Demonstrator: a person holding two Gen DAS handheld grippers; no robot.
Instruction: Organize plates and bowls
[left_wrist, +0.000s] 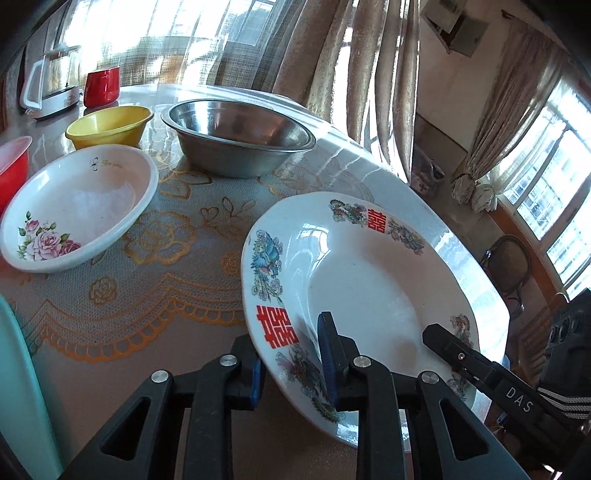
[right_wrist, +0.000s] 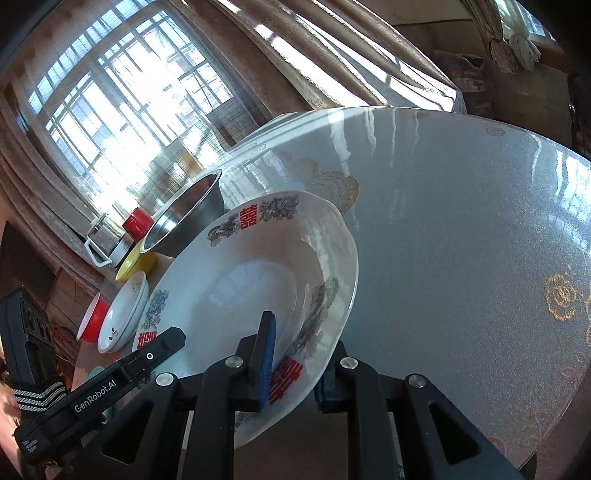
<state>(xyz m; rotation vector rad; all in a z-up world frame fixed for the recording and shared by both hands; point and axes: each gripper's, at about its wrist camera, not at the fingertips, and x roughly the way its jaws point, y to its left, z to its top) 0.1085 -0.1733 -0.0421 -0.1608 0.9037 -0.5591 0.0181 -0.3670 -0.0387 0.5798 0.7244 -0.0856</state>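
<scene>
A large white plate with red characters and phoenix prints is held tilted over the table by both grippers. My left gripper is shut on its near left rim, one blue pad above the rim and one below. In the right wrist view my right gripper clamps the near rim of the same plate, one finger inside the dish and the other behind it. Further left stand a steel bowl, a white rose-print bowl, a yellow bowl and a red bowl.
A glass kettle and a red cup stand at the table's far left. A teal object lies at the near left edge. The round glass-topped table curves away on the right, with curtains, windows and a chair beyond.
</scene>
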